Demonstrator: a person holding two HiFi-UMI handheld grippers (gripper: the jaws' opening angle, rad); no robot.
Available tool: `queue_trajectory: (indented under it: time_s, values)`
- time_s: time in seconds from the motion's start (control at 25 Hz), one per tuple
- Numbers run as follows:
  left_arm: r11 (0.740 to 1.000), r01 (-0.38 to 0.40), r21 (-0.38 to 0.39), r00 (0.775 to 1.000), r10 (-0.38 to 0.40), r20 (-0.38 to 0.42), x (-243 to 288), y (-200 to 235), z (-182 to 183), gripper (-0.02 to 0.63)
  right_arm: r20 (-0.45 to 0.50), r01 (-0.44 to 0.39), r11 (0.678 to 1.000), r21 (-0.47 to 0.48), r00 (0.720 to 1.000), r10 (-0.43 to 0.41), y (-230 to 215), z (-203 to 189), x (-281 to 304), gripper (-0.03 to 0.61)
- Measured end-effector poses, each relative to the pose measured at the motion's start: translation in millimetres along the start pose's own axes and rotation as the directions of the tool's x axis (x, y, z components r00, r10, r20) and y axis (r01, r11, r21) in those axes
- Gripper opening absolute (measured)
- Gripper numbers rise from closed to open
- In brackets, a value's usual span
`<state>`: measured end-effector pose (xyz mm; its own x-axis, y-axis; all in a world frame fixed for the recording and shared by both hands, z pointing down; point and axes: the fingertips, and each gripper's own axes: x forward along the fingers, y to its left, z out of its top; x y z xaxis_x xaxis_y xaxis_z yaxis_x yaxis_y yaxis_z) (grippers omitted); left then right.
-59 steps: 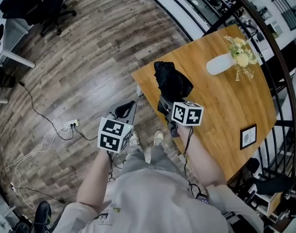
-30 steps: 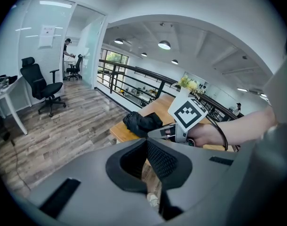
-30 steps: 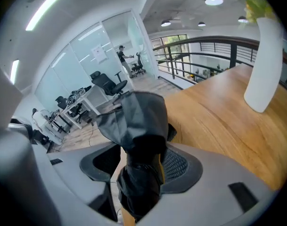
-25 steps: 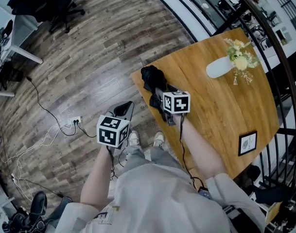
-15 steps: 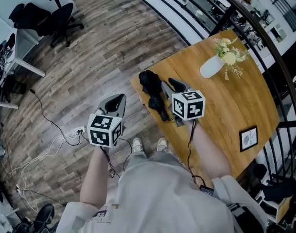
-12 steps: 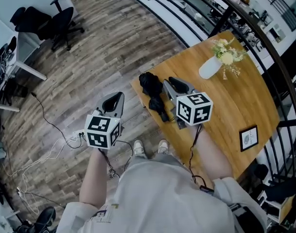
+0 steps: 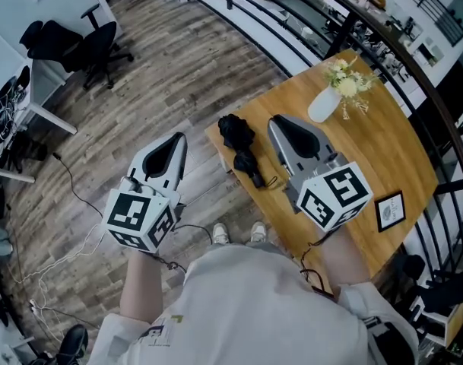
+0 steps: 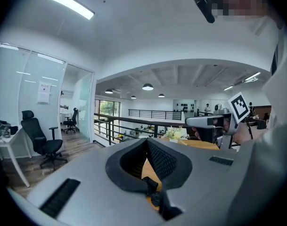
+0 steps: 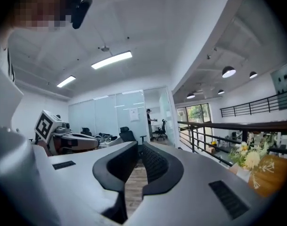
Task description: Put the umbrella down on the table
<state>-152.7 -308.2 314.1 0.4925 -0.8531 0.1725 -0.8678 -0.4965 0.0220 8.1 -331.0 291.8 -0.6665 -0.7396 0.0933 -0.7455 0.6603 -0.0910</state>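
Both grippers have lifted away since a second ago, and the umbrella (image 7: 242,147) is left lying on the table (image 7: 368,158)

Folded and black, the umbrella lies by the table's left corner, along the near left edge, with its strap end trailing toward the person; neither gripper touches it. Above the table and beside the umbrella, the right gripper (image 7: 275,122) is closing its jaws to a narrow slit with nothing between them. Out over the wooden floor (image 7: 178,59), the left gripper (image 7: 179,137) has its jaws closed together at the tips and carries nothing. Near the table's far corner a white vase (image 7: 322,105) holds a bunch of pale yellow and white flowers (image 7: 345,82). At the right edge, well apart from the umbrella, lies a small picture frame (image 7: 389,210)
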Motion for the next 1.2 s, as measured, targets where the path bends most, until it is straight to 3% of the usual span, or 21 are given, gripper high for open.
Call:
queue_trajectory:
  time_s: [0.32, 0.56, 1.2]
  values:
    - [0.994, -0.008, 0.104, 0.998, 0.002, 0.059, -31, -20, 31, 0.017, 0.082, -0.019, 0.996, -0.086, 0.996, 0.027, 35, 40, -40, 0.033]
    - [0.98, -0.049, 0.191, 0.994, 0.029, 0.102, -51, -33, 47, 0.017, 0.149, 0.06, 0.99, -0.127, 0.988, -0.041, 42, 62, -68, 0.026]
    - [0.986, -0.044, 0.161, 0.995, 0.029, 0.095, -58, -34, 40, 0.017, 0.095, 0.032, 0.992, -0.118, 0.995, -0.021, 51, 45, -65, 0.026]
